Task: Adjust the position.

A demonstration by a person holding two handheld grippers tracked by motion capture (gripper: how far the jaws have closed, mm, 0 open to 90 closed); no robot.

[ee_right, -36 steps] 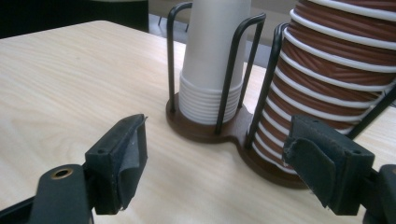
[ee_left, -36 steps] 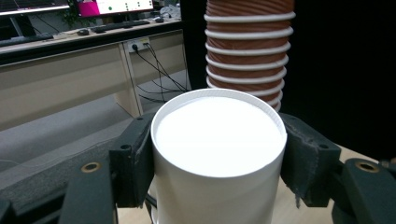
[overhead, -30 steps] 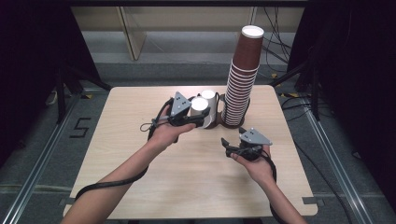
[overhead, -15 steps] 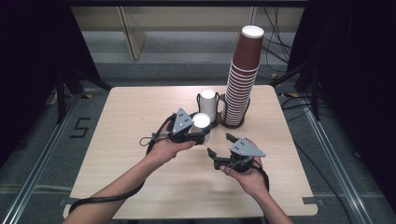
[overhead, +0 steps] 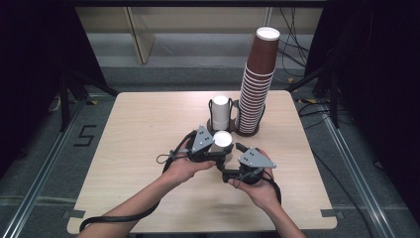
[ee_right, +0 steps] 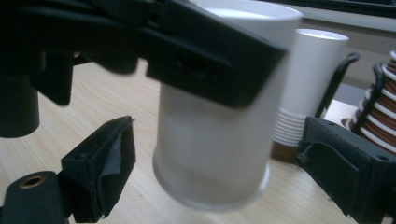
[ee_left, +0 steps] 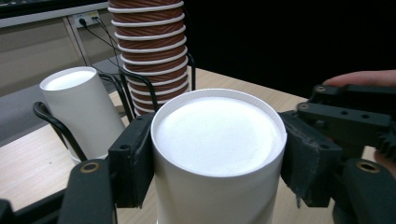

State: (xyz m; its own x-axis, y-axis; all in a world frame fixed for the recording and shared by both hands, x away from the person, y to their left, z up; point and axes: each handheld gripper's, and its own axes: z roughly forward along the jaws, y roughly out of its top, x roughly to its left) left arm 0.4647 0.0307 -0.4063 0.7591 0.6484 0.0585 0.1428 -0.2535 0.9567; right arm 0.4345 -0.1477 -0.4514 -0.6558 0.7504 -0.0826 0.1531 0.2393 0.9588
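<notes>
Left gripper (overhead: 214, 148), clamping a white cup (overhead: 223, 140), has drawn back from the rack toward the right gripper (overhead: 229, 174), jaws just opening, over the wooden table (overhead: 143, 129)

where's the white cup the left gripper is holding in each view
high view: white cup at table centre, clamped in the left gripper.
left gripper view: fills the bottom centre.
right gripper view: centre.
shared landmark: the brown cup stack, behind it.
</notes>
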